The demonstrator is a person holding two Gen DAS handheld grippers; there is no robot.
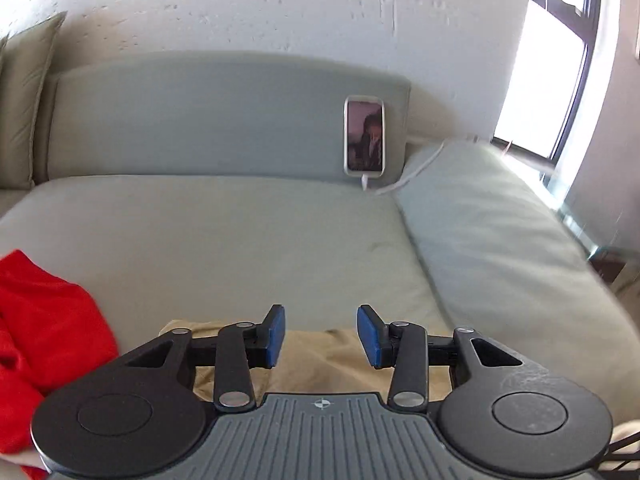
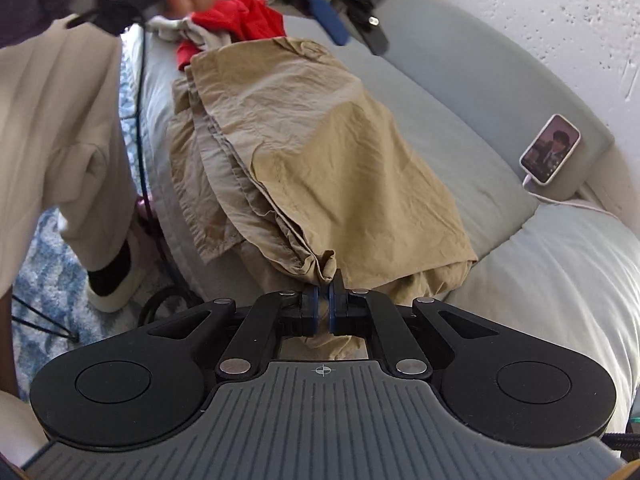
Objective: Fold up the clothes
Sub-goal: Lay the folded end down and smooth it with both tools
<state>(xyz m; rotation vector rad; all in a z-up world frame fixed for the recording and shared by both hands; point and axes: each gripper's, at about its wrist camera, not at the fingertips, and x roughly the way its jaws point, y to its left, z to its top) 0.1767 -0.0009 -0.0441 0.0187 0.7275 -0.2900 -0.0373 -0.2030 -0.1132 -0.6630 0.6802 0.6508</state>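
A tan garment lies folded lengthwise on the grey sofa seat. My right gripper is shut on a bunched edge of it at its near end. My left gripper is open and empty, hovering above the tan garment's far end; it also shows at the top of the right wrist view, held in a hand. A red garment lies crumpled to the left of it, also seen in the right wrist view.
A phone on a white charging cable leans against the sofa back cushion. A second seat cushion lies to the right, with a window beyond. The person's legs and a blue patterned rug are left of the sofa.
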